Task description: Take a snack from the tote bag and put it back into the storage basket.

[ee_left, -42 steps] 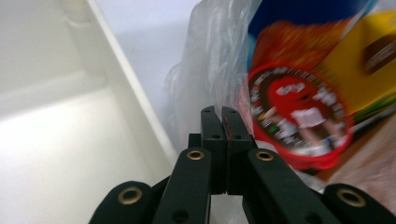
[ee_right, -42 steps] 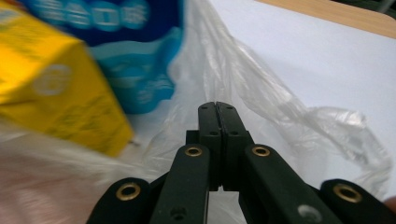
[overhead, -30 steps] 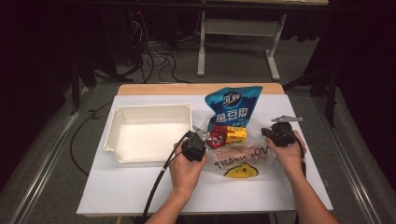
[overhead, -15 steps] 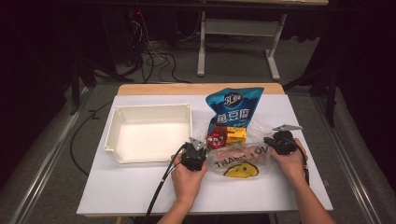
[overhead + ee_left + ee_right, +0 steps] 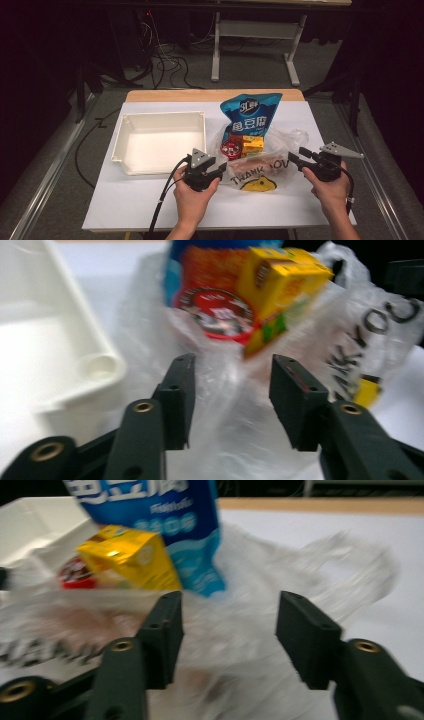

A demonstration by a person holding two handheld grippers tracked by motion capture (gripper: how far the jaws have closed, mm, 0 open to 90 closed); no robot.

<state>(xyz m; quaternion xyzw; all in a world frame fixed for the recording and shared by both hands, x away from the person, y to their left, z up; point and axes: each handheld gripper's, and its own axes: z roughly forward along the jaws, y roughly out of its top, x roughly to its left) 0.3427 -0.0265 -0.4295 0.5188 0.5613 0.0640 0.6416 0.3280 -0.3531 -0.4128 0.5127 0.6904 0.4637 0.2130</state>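
A clear plastic bag (image 5: pixel 265 167) printed THANK YOU lies on the white table, with a blue snack pouch (image 5: pixel 250 117), a yellow box (image 5: pixel 252 144) and a red round pack (image 5: pixel 231 148) sticking out of its mouth. My left gripper (image 5: pixel 221 170) sits at the bag's left edge and my right gripper (image 5: pixel 294 157) at its right edge. Both have just been opening their jaws. In the left gripper view the left gripper (image 5: pixel 232 390) is open, with loose bag film (image 5: pixel 235 440) in the gap, not pinched. The right gripper (image 5: pixel 230 630) is open too, with blurred film (image 5: pixel 240 645) behind it.
An empty white tray (image 5: pixel 125 145) stands left of the bag, close to my left hand; its corner (image 5: pixel 100 365) appears in the left gripper view. The table's wooden far edge (image 5: pixel 215 95) lies beyond the pouch. A cable (image 5: pixel 162 200) trails from the left gripper toward the front edge.
Both grippers opened and let go of the bag's edges. Both hands drew back toward the person, the right one also outward. The bag has settled flatter on the table.
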